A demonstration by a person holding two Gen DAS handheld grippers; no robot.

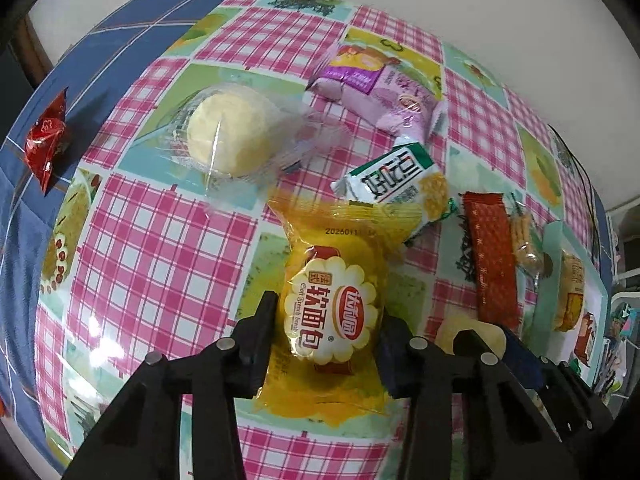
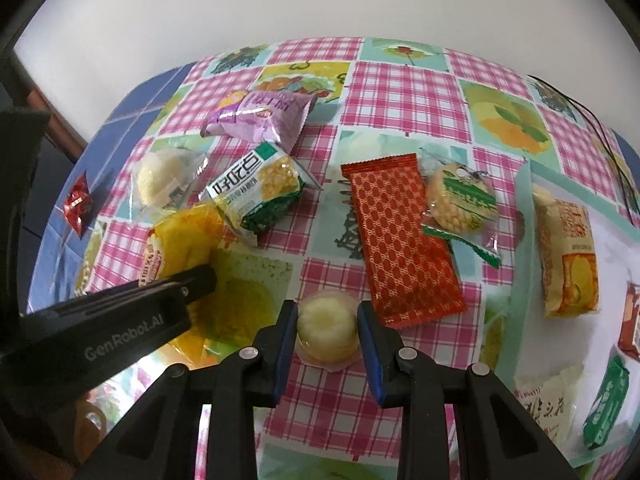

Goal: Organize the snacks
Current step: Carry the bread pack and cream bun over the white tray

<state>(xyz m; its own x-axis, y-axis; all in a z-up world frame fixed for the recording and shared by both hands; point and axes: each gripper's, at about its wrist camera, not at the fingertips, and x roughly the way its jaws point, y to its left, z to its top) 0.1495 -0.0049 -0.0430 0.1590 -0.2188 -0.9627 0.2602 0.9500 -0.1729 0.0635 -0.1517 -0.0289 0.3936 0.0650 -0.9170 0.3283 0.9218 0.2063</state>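
**Inspector:** Left gripper (image 1: 326, 338) clamps the yellow bread packet (image 1: 332, 312) at mid-length; right gripper (image 2: 327, 334) is clenched on the small jelly cup (image 2: 327, 330). Both items sit on the checked tablecloth (image 2: 400, 92).

**Supervisor:** Risks?

**Inspector:** Slippery film could slide from the pads on lifting. The packet's far end lies just beside the green-and-white packet (image 1: 394, 178), which may be dragged. The tray (image 2: 524, 184) lies to the right, beyond the red wrapper (image 2: 400, 236).
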